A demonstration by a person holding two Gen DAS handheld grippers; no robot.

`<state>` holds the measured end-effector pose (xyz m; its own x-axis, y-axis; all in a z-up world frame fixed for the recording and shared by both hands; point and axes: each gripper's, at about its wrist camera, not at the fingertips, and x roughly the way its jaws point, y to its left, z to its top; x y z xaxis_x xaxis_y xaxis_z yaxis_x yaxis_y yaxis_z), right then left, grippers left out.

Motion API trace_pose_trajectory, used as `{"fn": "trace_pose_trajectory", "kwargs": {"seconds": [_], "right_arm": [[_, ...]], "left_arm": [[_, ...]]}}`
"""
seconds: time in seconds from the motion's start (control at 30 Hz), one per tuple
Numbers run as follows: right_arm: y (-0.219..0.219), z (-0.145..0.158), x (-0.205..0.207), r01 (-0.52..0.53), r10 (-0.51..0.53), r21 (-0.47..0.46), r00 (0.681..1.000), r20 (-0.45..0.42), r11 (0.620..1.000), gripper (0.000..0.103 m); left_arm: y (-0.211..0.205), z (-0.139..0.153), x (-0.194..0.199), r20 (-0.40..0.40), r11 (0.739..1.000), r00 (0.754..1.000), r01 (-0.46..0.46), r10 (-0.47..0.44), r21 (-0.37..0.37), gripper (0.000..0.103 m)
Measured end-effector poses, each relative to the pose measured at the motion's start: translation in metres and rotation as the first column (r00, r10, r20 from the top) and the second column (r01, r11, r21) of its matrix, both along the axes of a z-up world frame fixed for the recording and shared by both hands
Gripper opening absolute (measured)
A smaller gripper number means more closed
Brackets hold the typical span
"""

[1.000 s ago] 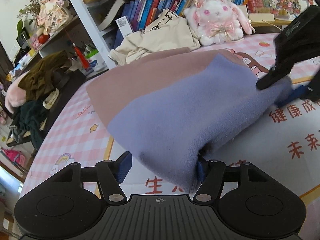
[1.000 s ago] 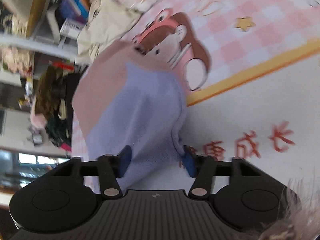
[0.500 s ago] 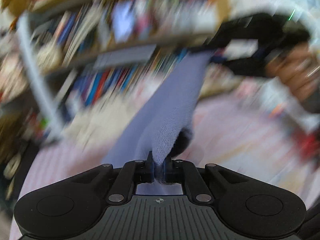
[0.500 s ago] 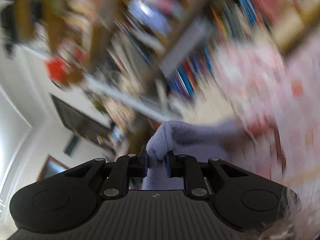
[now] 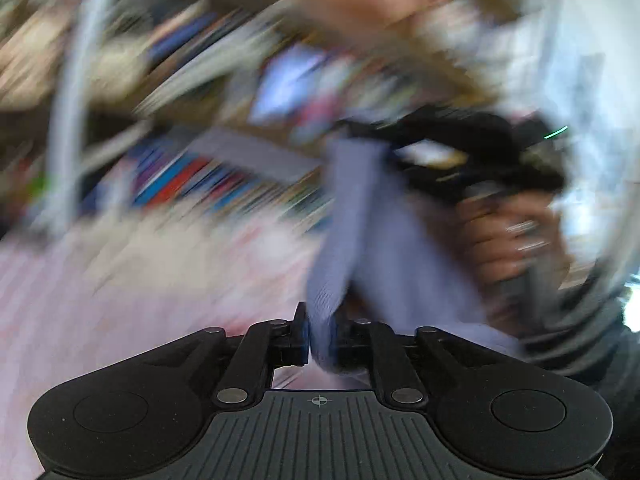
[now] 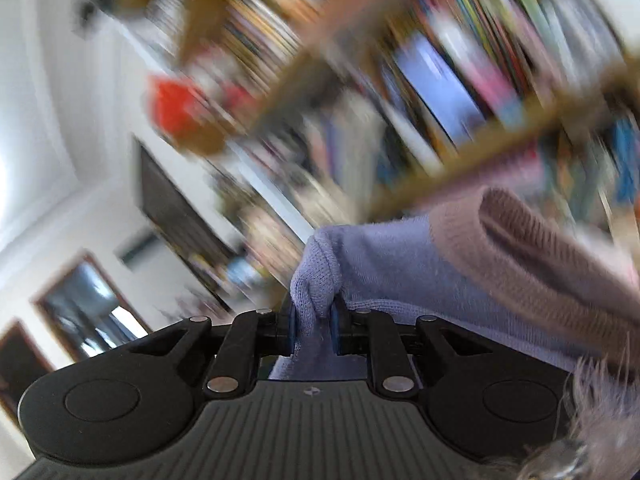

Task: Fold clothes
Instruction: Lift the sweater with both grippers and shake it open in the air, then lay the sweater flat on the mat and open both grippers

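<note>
A blurred bookshelf (image 6: 460, 92) packed with books fills the background, and a pink checked surface (image 5: 100, 300) is smeared across the lower left of the left wrist view; whether it is a bed or a desk cannot be told.

The knit garment (image 6: 420, 272), lilac with a dusty-pink band, is held up in the air between the two tools. The left hand-held gripper (image 5: 320, 334) is closed on a lilac edge, and the right hand-held gripper (image 6: 314, 330) is clamped on another bunched lilac edge. In the left wrist view the right tool is seen gripped by a hand (image 5: 516, 236), with cloth hanging from it.

The garment appears to be lifted for a fold or a shake-out; which one cannot be settled. For a clean result, both pinches should be kept firm, the held edge kept taut and level, and the cloth lowered evenly so that no wrinkle is trapped.

No container is shown apart from the shelf, in which only books can be made out.
</note>
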<state>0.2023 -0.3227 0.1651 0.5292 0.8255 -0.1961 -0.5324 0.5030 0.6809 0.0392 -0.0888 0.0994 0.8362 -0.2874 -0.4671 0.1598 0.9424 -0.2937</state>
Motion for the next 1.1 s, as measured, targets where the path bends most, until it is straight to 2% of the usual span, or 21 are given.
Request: {"fn": "trace_pose_trajectory", "kwargs": {"seconds": [0.07,0.13,0.2,0.3,0.33,0.4,0.47,0.6,0.7,0.77,0.83,0.93,1.0,1.1], "right_arm": [[0.038,-0.037,0.014,0.009,-0.017,-0.111,0.997,-0.076,0.994,0.016],[0.075,-0.066,0.023,0.013,-0.040,-0.219,0.992,-0.118,0.976,0.016],[0.108,-0.083,0.035,0.019,-0.060,-0.285,0.989,-0.137,0.958,0.016],[0.158,-0.097,0.055,0.010,-0.064,-0.316,0.985,-0.160,0.949,0.016],[0.173,-0.102,0.059,-0.005,-0.053,-0.335,0.985,-0.163,0.942,0.020],[0.195,-0.107,0.060,-0.007,-0.054,-0.381,0.987,-0.150,0.925,0.042],[0.205,-0.108,0.051,0.036,-0.091,-0.440,0.990,-0.104,0.897,0.045],[0.176,-0.117,0.023,0.045,-0.084,-0.491,0.995,-0.058,0.870,0.050],[0.130,-0.136,-0.008,0.052,-0.104,-0.572,0.993,-0.059,0.818,0.050],[0.099,-0.150,-0.030,0.062,-0.127,-0.637,0.990,-0.056,0.769,0.053],[0.067,-0.165,-0.054,0.084,-0.163,-0.702,0.985,-0.047,0.707,0.055],[0.030,-0.185,-0.083,0.119,-0.222,-0.784,0.975,-0.024,0.609,0.057],[0.010,-0.199,-0.099,0.137,-0.264,-0.826,0.965,-0.015,0.547,0.057],[-0.010,-0.209,-0.113,0.132,-0.292,-0.826,0.955,-0.042,0.549,0.057]], "left_arm": [[0.021,-0.036,0.001,-0.091,0.993,0.992,-0.078,0.086,0.091,0.016],[0.041,-0.065,-0.003,-0.154,0.973,0.974,-0.136,0.166,0.185,0.016],[0.061,-0.077,-0.014,-0.188,0.956,0.958,-0.172,0.218,0.237,0.016],[0.087,-0.075,-0.025,-0.189,0.949,0.945,-0.222,0.266,0.222,0.017],[0.092,-0.070,-0.024,-0.182,0.948,0.943,-0.238,0.278,0.212,0.018],[0.101,-0.061,-0.027,-0.169,0.946,0.942,-0.258,0.291,0.196,0.025],[0.104,-0.059,-0.027,-0.155,0.945,0.945,-0.255,0.289,0.203,0.031],[0.106,-0.066,-0.028,-0.153,0.950,0.955,-0.216,0.254,0.224,0.040],[0.097,-0.080,-0.021,-0.193,0.958,0.959,-0.161,0.208,0.236,0.048],[0.085,-0.087,-0.015,-0.210,0.960,0.962,-0.121,0.176,0.253,0.051],[0.073,-0.095,-0.010,-0.228,0.960,0.963,-0.080,0.144,0.268,0.059],[0.055,-0.107,-0.002,-0.258,0.957,0.961,-0.024,0.102,0.288,0.060],[0.047,-0.113,0.003,-0.283,0.956,0.953,-0.019,0.106,0.292,0.061],[0.041,-0.118,0.004,-0.306,0.960,0.944,-0.033,0.121,0.277,0.062]]}}
